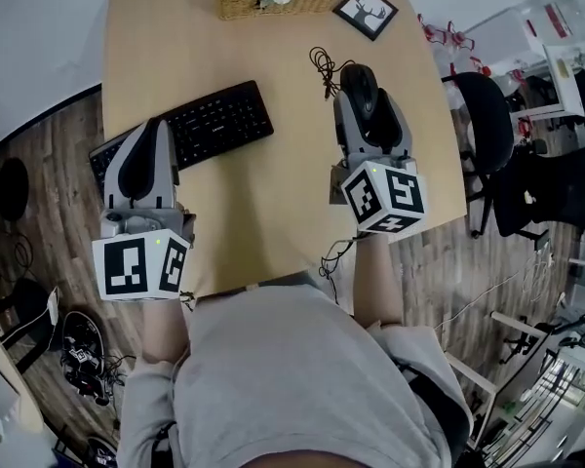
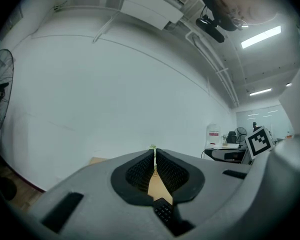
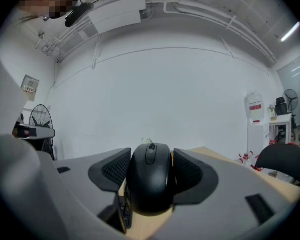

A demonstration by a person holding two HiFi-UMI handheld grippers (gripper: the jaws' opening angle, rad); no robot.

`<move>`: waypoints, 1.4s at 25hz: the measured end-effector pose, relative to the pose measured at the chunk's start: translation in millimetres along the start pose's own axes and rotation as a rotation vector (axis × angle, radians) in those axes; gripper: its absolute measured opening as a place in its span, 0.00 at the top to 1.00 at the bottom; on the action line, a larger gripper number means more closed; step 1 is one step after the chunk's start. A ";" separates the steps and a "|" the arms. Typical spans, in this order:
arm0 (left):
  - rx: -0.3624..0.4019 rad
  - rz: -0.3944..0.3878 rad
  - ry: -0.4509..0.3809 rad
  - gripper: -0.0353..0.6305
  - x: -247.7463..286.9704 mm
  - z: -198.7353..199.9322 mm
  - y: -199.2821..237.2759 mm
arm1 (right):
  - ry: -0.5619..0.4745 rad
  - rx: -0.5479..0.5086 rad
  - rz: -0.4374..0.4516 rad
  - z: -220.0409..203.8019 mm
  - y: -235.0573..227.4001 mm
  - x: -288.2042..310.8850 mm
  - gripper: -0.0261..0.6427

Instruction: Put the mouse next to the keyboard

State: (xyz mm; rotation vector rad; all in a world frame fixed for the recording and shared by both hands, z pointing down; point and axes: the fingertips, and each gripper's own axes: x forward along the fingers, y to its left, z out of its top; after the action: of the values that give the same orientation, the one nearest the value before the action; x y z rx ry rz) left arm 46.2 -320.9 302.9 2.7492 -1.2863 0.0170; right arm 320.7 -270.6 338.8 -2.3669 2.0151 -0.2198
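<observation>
Grey shirt (image 1: 283, 359) fabric fills the bottom of the head view, with both grippers held out over a wooden table (image 1: 263, 213). The right gripper's (image 3: 151, 156) 2 jaws are clamped on a black mouse (image 3: 150, 184), 1 ribbed pad against each side of its body. Whether it rests on the tabletop cannot be told. Its cable (image 1: 322, 66) is bunched just ahead of the jaws. The left gripper's (image 2: 154, 152) jaws are pressed together on nothing, with the keyboard (image 1: 219, 120) beneath and ahead of them, well to the left of the right jaws. The mouse is judged light and rigid, with a smooth curved shell that could slip; its 2 sides are the surest hold, and the trailing cable may drag.
</observation>
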 end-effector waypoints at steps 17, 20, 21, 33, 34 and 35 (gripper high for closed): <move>-0.002 0.232 0.058 0.92 -6.3 -27.5 7.7 | 0.200 -0.026 0.148 -91.0 -9.8 103.6 0.57; -0.001 0.264 0.066 0.92 -9.8 -31.4 11.9 | 0.241 -0.026 0.164 -111.9 -5.3 112.3 0.57; -0.001 0.274 0.069 0.92 -11.0 -32.7 13.4 | 0.256 -0.029 0.169 -118.8 -3.8 114.0 0.57; 0.000 0.348 0.095 0.92 -19.3 -42.8 22.3 | 0.439 -0.049 0.190 -200.3 2.4 121.7 0.57; 0.001 0.353 0.097 0.92 -19.8 -43.3 22.9 | 0.451 -0.049 0.191 -204.9 2.6 122.1 0.57; 0.001 0.357 0.098 0.92 -20.4 -43.5 23.5 | 0.465 -0.049 0.191 -209.7 2.8 122.4 0.57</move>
State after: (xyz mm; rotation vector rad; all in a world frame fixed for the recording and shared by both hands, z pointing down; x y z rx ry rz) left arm 16.6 -315.9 347.1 2.4456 -1.7258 0.1778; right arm 310.9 -376.4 557.1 -2.2892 2.4425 -0.7863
